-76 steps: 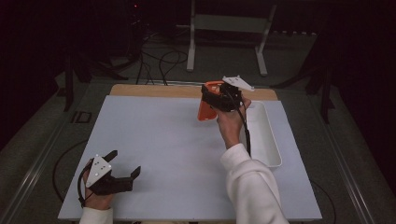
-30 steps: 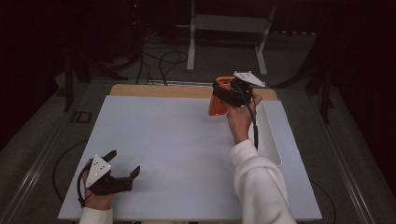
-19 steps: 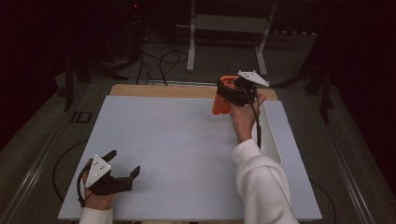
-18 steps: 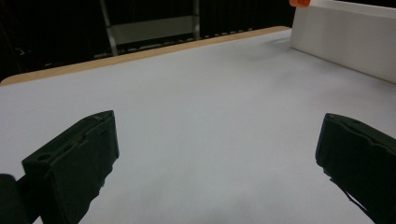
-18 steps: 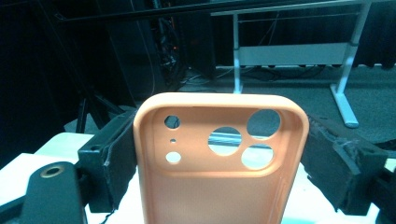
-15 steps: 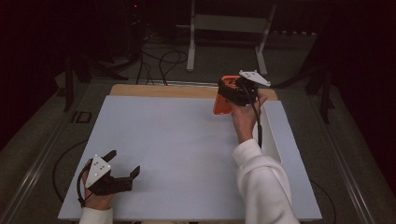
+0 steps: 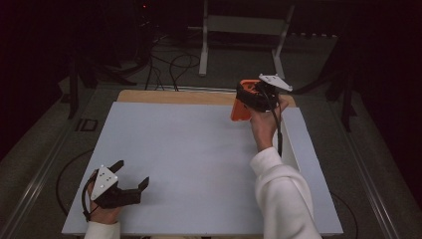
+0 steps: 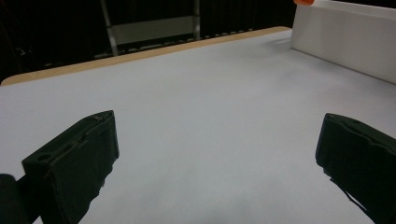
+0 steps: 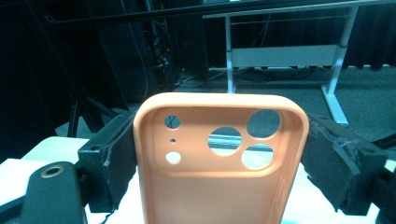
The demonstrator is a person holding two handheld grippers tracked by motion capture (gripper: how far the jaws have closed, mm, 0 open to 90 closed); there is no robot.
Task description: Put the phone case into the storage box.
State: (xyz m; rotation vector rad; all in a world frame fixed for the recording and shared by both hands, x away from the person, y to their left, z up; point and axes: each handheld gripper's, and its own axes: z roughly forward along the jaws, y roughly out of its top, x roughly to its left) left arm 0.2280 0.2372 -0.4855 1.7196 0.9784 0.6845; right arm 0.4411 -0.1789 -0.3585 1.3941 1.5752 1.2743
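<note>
Right claw [image 9: 219, 154] grips an orange phone case [image 9: 219, 163] by its two long edges, held upright above the tabletop's [image 7: 199, 149] far right corner, just beside the white tray [image 8: 345, 42]. Left claw [image 7: 130, 177] rests at the near left edge, jaws spread wide with nothing between them.

The room beyond is dark, nearly black; light falls from above onto the pale surface [image 7: 199, 149], which reads evenly bright without glare. Shadows under the hands are soft and faint. The high view is slightly grainy and soft. In the left gripper view the near fingers [image 8: 74, 163] are blurred, and in the right gripper view the orange phone case [image 9: 219, 158] looks soft-edged.
</note>
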